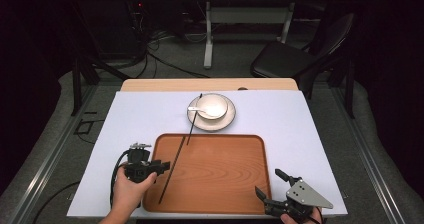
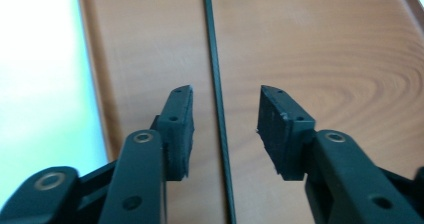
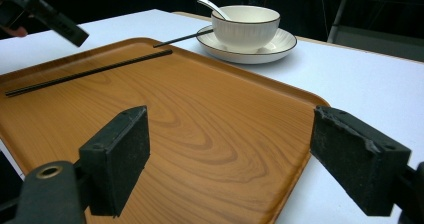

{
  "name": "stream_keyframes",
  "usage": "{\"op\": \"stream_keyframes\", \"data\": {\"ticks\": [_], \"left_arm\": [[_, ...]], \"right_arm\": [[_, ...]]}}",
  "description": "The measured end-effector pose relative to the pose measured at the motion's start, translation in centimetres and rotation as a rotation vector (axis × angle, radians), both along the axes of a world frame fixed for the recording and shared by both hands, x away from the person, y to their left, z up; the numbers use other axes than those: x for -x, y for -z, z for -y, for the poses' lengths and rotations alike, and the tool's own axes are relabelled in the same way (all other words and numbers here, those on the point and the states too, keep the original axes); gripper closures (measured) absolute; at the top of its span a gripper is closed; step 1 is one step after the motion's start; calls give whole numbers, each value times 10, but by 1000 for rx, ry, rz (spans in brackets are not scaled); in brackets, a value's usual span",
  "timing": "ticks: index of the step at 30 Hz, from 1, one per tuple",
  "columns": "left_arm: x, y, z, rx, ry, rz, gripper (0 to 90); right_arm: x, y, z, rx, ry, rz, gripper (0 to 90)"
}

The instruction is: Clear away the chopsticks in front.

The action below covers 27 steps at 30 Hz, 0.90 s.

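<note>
A brown wooden tray (image 1: 225, 184) lies on the white table near its front. One black chopstick (image 1: 172, 170) lies along the tray's left part. In the left gripper view this chopstick (image 2: 216, 74) runs between the jaws of my left gripper (image 2: 225, 96), which is open, its pads clear of the stick on both sides. A second chopstick (image 1: 194, 120) leans from the saucer (image 1: 227, 121) onto the tray's far rim. The white bowl (image 1: 214, 105) on the saucer holds a spoon (image 1: 200, 109). My right gripper (image 1: 267, 181) stands wide open at the tray's front right corner with nothing in it.
The white sheet covers the table, with bare room left and right of the tray. A black chair (image 1: 300, 54) and a table leg (image 1: 208, 34) stand beyond the far edge. A cable (image 1: 116, 176) trails from the left gripper.
</note>
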State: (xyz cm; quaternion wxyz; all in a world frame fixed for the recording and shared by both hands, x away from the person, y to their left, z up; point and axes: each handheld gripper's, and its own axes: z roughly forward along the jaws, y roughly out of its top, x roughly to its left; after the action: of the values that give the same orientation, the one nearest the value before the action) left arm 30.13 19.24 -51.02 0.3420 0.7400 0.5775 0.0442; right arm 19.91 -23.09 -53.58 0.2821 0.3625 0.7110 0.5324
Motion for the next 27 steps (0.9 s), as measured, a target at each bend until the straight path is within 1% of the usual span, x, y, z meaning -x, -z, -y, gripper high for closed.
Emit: {"op": "stream_keyframes", "data": {"ticks": [3,4,5,7,9,10,11,12,14,15,16,18,20,21,23,24,25,27], "left_arm": [[-6,-4,1,-39,-4,46,541],[-11,-7,1,-68,-8,86,497],[-11,-7,1,-68,-8,86,480],[-16,-10,1,-100,-8,119,472],[-22,-14,0,-111,-16,146,448],[-26,-16,-1,-110,-19,162,434],[-26,-16,-1,-110,-19,162,422],[-30,-19,-2,-103,-17,177,400],[-38,-23,-3,-108,-26,206,395],[-38,-23,-3,-108,-26,206,387],[-42,-25,-4,-113,-26,219,387],[-49,-28,-4,-139,-35,235,374],[-56,-29,-4,-138,-48,251,373],[-56,-29,-4,-138,-48,251,371],[-63,-31,-4,-146,-56,260,369],[-65,-31,-4,-146,-65,272,366],[-68,-31,-3,-148,-67,270,360],[-72,-29,-2,-161,-72,279,361]], "right_arm": [[0,0,0,0,-1,-1,160],[0,1,0,1,-2,-4,160],[0,1,0,1,-2,-4,160],[-1,1,-1,0,-2,-5,159],[-1,1,-1,1,-1,-6,159],[-1,1,0,1,-1,-6,160],[-1,1,0,1,-1,-6,160],[-1,1,-1,0,-1,-9,160],[-1,1,-1,0,0,-7,160],[-1,1,-1,0,0,-7,160],[-1,1,-1,2,-1,-8,160],[-1,1,-1,3,-2,-8,160],[-1,1,-1,2,-1,-8,160],[-1,1,-1,2,-1,-8,160],[-1,1,-1,2,-2,-8,160],[-1,1,0,2,-1,-9,159],[-1,1,0,0,-1,-11,160],[-1,1,0,1,-1,-11,160]]}}
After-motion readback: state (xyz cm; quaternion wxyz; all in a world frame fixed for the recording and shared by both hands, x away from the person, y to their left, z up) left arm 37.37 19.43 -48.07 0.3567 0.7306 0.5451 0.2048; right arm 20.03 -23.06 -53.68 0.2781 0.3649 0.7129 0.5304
